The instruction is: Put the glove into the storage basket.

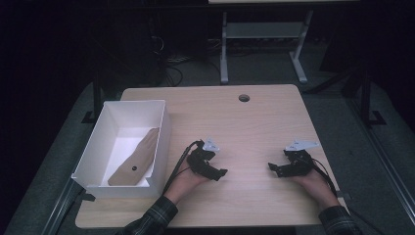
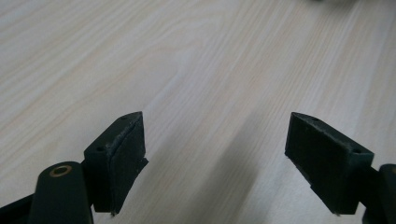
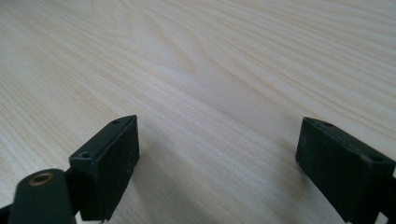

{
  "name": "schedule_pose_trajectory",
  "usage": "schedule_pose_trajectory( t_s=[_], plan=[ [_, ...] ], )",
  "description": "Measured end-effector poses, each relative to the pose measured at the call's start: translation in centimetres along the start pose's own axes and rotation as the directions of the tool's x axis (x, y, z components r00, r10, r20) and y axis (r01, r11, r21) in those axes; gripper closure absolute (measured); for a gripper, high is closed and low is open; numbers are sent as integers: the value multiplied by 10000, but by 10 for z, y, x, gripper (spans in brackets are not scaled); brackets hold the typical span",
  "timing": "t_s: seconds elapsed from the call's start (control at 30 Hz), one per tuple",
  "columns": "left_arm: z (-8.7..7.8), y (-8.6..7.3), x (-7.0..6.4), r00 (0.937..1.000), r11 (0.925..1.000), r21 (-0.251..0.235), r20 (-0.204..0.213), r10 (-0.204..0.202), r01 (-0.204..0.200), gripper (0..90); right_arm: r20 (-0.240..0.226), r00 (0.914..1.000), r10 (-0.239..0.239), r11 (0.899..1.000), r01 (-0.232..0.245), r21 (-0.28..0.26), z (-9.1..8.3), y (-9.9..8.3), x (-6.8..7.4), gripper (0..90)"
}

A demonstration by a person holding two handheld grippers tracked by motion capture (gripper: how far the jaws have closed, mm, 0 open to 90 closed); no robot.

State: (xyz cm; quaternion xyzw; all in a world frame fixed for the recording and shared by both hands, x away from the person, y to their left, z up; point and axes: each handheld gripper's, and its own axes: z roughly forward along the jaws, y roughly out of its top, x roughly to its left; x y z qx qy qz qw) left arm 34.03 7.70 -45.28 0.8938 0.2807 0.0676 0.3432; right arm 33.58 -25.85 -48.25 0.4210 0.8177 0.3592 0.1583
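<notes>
A white open box (image 1: 161, 128) stands at the table's left edge, and a tan, long object (image 1: 138, 157) with a small dark spot lies inside it. My left gripper (image 1: 220, 173) rests on the light wood table (image 1: 254, 122) just right of the box, held by a hand in a plaid sleeve. In the left gripper view its jaws stand wide apart over bare wood, so the left gripper (image 2: 215, 140) is open and holds nothing. My right gripper (image 1: 272, 168) rests near the table's right side. Its own view shows the right gripper (image 3: 219, 144) open over bare wood.
A round cable hole (image 1: 243, 98) sits near the table's far edge. Beyond the table stand the white legs of another desk (image 1: 224, 54), with cables on the dark floor. Bare wood lies between the two grippers and toward the far edge.
</notes>
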Motion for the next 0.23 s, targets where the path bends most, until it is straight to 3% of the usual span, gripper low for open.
schedule_pose_trajectory(
  t_s=[0.23],
  plan=[
    [9, -9, 1, 9991, 9982, 447, -21, 413, -411, 161, -1, 10000, -14, 10000, 14, -7, 0, 0, 0, 130]
  ],
)
